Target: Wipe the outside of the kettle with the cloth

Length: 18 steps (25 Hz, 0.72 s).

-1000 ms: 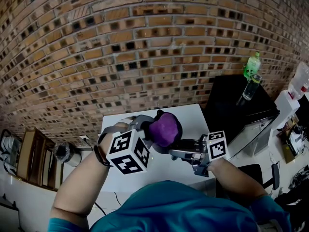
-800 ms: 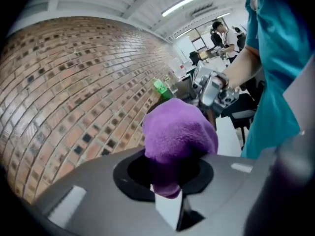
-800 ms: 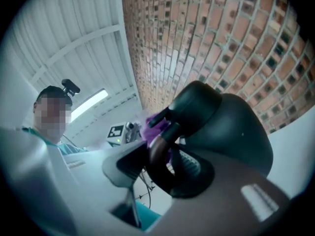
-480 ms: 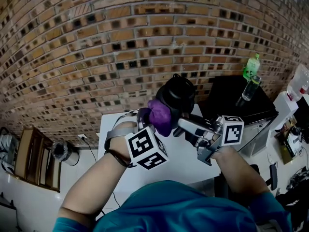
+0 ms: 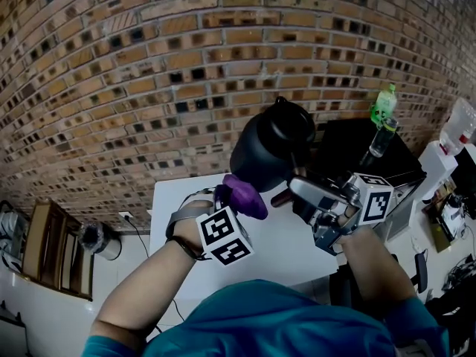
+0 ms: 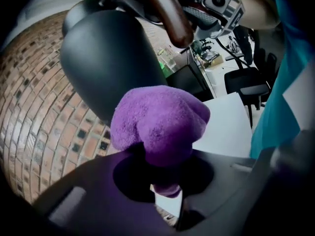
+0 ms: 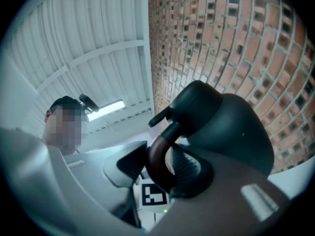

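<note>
Brick wall (image 5: 111,88) behind, white table (image 5: 290,251) below. Left gripper (image 5: 239,193): fingers pinch a wadded purple terry cloth (image 5: 249,201). The wad bulges past their tips, just at the lower wall of the matte black kettle (image 5: 268,151); contact uncertain. Right gripper (image 5: 301,190): fingers clamp the kettle's curved brown handle (image 7: 155,162), with the body beyond the tips. Green plastic bottle (image 5: 387,104) well right. Versus one second ago: the kettle is higher and the cloth is now beneath it.

Setting: workshop-like lab room. Evidence: bare brick wall (image 5: 149,65), white table (image 5: 275,236), black cabinet (image 5: 372,155) bearing green bottle (image 5: 387,104), office chair (image 6: 244,89), corrugated ceiling (image 7: 74,38), strip light (image 7: 110,105).
</note>
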Motion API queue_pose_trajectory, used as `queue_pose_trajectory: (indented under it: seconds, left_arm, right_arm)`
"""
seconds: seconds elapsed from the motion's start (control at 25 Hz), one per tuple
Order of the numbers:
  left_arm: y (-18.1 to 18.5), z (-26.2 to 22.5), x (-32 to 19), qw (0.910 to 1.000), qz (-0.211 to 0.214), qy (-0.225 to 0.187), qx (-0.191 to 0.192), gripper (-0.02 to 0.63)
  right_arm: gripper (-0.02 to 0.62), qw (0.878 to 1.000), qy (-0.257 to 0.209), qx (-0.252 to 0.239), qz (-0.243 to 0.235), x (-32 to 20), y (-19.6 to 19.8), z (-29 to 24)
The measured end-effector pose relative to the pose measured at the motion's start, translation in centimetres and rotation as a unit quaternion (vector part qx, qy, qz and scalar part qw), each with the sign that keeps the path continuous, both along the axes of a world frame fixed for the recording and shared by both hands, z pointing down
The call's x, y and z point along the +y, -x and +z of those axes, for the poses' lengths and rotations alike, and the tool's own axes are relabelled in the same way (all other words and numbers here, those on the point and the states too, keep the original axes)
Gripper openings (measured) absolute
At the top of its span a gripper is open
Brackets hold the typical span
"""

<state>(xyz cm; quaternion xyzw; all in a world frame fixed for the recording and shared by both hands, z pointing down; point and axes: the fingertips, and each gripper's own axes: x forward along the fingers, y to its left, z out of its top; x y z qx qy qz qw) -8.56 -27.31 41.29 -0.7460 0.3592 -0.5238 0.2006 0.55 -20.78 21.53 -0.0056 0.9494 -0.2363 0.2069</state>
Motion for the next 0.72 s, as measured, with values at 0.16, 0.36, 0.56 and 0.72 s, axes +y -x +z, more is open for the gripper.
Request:
queue_pose_trajectory:
  seconds: [0.16, 0.36, 0.56, 0.72]
  left_arm:
    - [2.2, -3.7, 1.6, 0.9889, 0.024, 0.044, 0.14, 0.077]
    - [4.9, -12.0, 0.7, 0.9803, 0.074, -0.026, 0.181, 0.077]
    - [2.6, -8.9, 2.0, 0.9818, 0.151, -0.005, 0.115, 0.077]
    - [2.5, -6.1, 2.9, 0.9801, 0.19, -0.004, 0.058, 0.074]
  right_arm:
    - [0.15, 0.998, -0.033, 0.002, -0.056, 2.1, -1.7, 1.1]
    - [0.15, 0.992, -0.059, 0.039, -0.105, 5.2, -1.8, 4.4]
    - [0.153, 0.984, -0.082, 0.02, -0.159, 8.8, -0.8, 5.8]
    - [0.155, 0.98, -0.091, 0.013, -0.174, 9.8, -1.0, 6.4]
